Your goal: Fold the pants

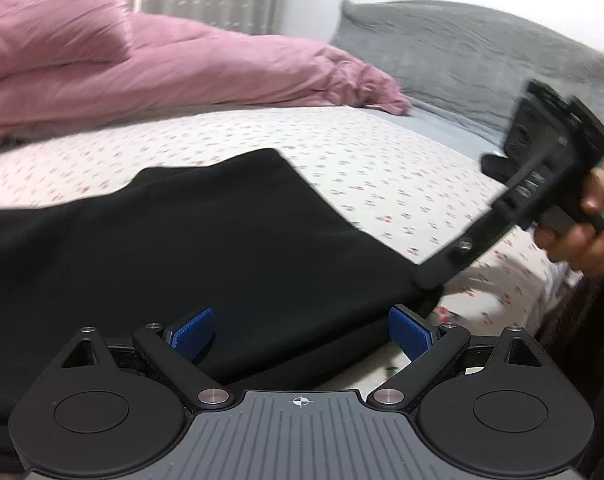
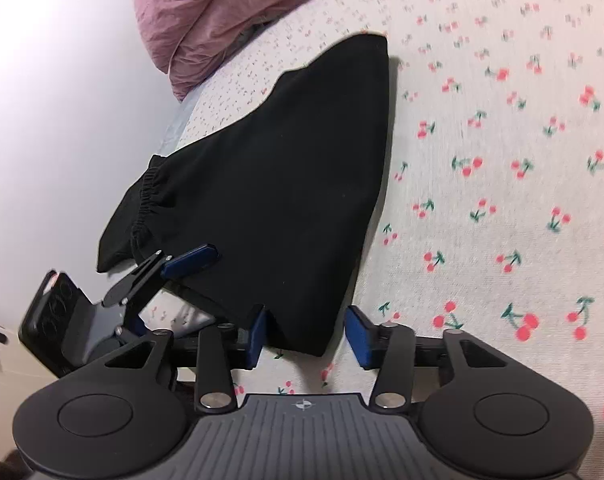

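Two wrist views are giving us different pieces: the left one is showing a gray pillow and our right hand, while only the right one is showing the elastic waistband. We are looking at black pants lying folded on the cherry-print bed sheet, near a pink comforter. Our left tool is standing wide apart with fabric lying between its pads, unclamped. Our right tool is also standing apart, framing the near corner of the pants.
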A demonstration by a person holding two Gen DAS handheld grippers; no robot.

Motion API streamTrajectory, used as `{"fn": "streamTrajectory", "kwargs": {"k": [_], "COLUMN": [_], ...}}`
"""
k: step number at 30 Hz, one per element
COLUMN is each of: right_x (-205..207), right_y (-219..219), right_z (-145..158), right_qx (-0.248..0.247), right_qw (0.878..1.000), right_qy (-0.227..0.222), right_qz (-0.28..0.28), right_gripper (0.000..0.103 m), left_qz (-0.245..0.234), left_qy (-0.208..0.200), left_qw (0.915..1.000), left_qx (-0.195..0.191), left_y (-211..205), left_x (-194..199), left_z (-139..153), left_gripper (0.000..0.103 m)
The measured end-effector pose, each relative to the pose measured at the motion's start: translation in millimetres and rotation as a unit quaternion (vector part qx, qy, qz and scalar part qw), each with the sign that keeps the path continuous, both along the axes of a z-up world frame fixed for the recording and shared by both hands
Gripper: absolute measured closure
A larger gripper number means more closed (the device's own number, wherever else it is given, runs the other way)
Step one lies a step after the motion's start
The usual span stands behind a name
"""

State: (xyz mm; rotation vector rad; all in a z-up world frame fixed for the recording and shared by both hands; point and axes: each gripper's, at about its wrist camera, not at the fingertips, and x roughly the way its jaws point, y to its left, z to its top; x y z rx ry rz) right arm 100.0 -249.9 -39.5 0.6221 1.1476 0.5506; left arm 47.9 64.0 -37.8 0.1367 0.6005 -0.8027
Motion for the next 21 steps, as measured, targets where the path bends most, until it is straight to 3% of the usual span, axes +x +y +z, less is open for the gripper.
{"fn": "streamTrajectory", "kwargs": {"k": [6,13,15,17,18,19,21], "right_x": [3.9,13.9,16.7,20.1,21.6,24.7,32.2], "right_y": [3.3,1.0,-2.1,-12.0,-18.9,-25.3,-34.5], "right_z": [22.0,33.5,33.6,32.0,30.6,28.2,21.2], "right_qx": [0.033,0.059,0.061,0.056,0.049,0.037,0.017], "right_qw": [0.999,0.997,0.997,0.997,0.997,0.997,0.998], "right_qy": [-0.031,-0.042,-0.041,-0.045,-0.048,-0.048,-0.035], "right_qz": [-0.003,-0.005,-0.002,-0.013,-0.023,-0.038,-0.058], "right_gripper": [0.076,0.076,0.071,0.063,0.052,0.048,0.048], "left_qz": [-0.042,-0.023,-0.002,0.012,0.018,0.023,0.034], "left_qy": [-0.04,-0.113,-0.14,-0.149,-0.147,-0.143,-0.134], "left_qw": [0.9981,0.9916,0.9871,0.9842,0.9836,0.9838,0.9857], "left_qx": [0.018,0.059,0.077,0.096,0.103,0.106,0.096], "left_y": [-28.1,-65.1,-74.8,-81.3,-83.2,-84.2,-83.1], "left_x": [-16.0,-30.4,-31.5,-30.2,-28.6,-27.6,-27.8], "left_z": [3.9,-1.9,-8.5,-16.0,-19.5,-22.7,-24.7], "left_gripper": [0.007,0.009,0.01,0.018,0.019,0.02,0.021]}}
